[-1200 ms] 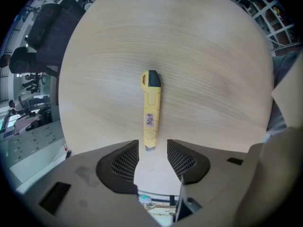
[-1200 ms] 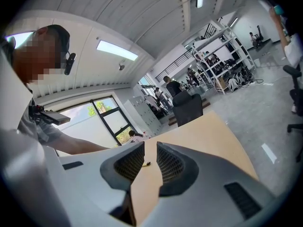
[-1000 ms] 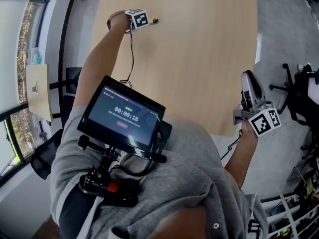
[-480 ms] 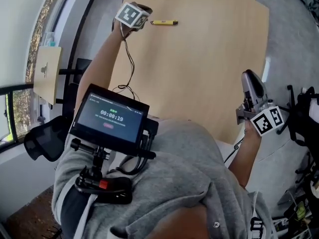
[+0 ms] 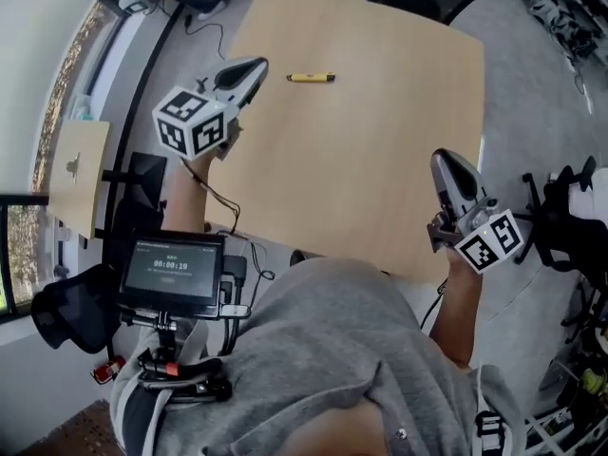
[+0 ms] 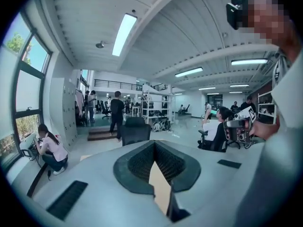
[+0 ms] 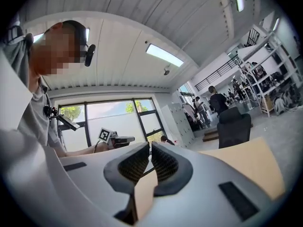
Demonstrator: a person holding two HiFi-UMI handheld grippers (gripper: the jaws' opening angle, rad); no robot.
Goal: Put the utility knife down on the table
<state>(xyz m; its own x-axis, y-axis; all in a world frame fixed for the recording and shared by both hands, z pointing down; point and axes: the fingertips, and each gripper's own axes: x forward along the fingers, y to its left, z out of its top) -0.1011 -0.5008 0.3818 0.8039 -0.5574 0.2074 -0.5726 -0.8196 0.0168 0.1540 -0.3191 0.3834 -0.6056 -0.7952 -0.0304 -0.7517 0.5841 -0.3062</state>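
The yellow utility knife (image 5: 311, 78) lay near the far edge of the table (image 5: 380, 188), while the left gripper (image 5: 255, 65) and right gripper (image 5: 443, 160) hovered at its sides, jaws closed and empty.

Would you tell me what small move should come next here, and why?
Probably just draw the left gripper away to a resting place: the utility knife lies flat on the table, apart from that gripper, whose jaws are shut on nothing, so the putting-down looks done.
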